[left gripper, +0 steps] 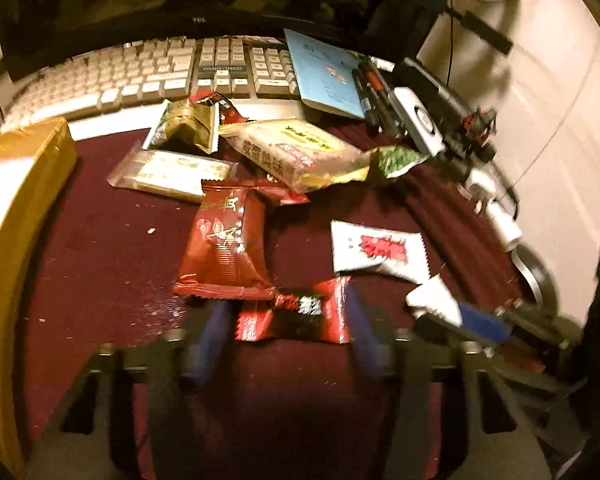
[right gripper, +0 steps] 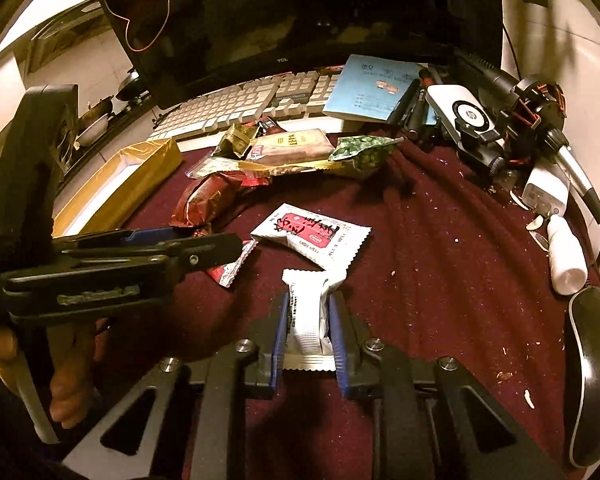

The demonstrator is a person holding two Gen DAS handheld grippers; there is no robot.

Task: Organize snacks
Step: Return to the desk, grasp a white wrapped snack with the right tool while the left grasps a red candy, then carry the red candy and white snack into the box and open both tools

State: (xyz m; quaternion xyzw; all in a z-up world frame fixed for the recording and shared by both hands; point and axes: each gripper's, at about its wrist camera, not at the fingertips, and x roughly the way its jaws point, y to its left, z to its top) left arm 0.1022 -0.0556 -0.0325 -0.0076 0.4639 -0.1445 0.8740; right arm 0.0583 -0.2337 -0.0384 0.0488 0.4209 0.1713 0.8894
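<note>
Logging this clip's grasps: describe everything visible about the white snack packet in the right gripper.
The white snack packet is a small glossy plastic pouch with crimped, ribbed end seals and fine dark print down one side. It stands roughly lengthwise between the right gripper and its blue finger pads, pinched at both sides and slightly crumpled, above the maroon cloth.

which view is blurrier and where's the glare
Left wrist view: motion blur smears the left tongs and the red snack packet between them; glare on the gold box. Right wrist view: sharper, the right tongs and white packet are crisp; edges bend from fisheye.
</note>
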